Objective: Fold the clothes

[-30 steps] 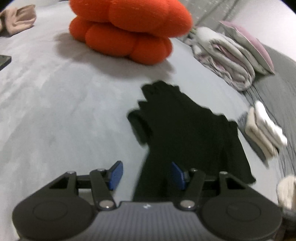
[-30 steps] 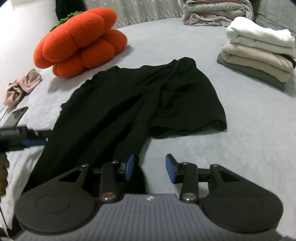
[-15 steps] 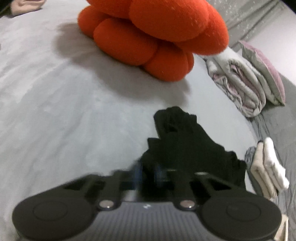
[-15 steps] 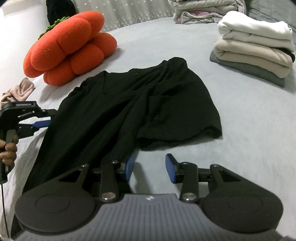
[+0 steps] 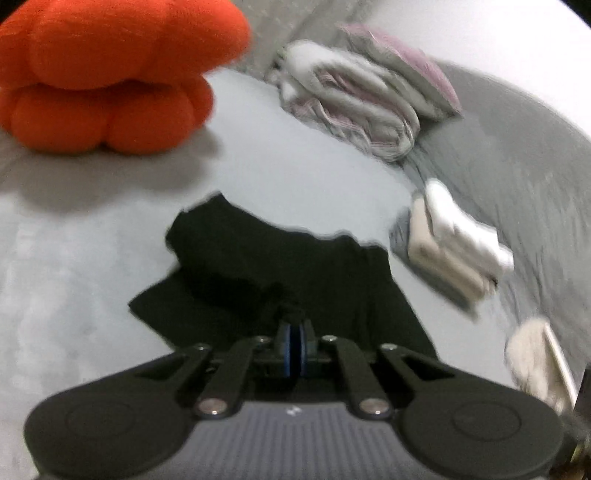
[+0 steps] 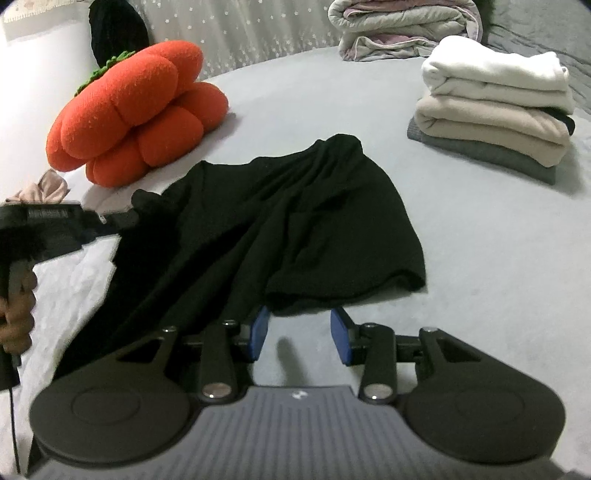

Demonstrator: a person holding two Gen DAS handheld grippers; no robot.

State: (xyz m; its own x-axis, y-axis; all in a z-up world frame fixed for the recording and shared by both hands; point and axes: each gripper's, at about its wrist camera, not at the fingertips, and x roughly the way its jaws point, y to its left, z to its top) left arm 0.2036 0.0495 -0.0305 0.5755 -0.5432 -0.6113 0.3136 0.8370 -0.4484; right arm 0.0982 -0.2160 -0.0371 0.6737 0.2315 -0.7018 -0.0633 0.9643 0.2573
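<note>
A black garment (image 6: 288, 229) lies crumpled on the grey bed. In the left wrist view it (image 5: 295, 266) spreads ahead of the left gripper (image 5: 294, 332), whose blue pads are pressed together on a bunch of its fabric. In the right wrist view the left gripper (image 6: 129, 218) holds the garment's left edge, lifted off the bed. The right gripper (image 6: 299, 334) is open and empty, just short of the garment's near hem, above the bed.
An orange pumpkin cushion (image 6: 136, 114) sits behind the garment at the left. A stack of folded clothes (image 6: 495, 110) stands at the right. A folded quilt (image 6: 402, 26) lies at the back. A beige cloth (image 6: 40, 188) lies at the far left.
The left gripper has shut on the garment's left edge and lifted it, swinging its view rightward. The right gripper stayed open and hardly moved.
</note>
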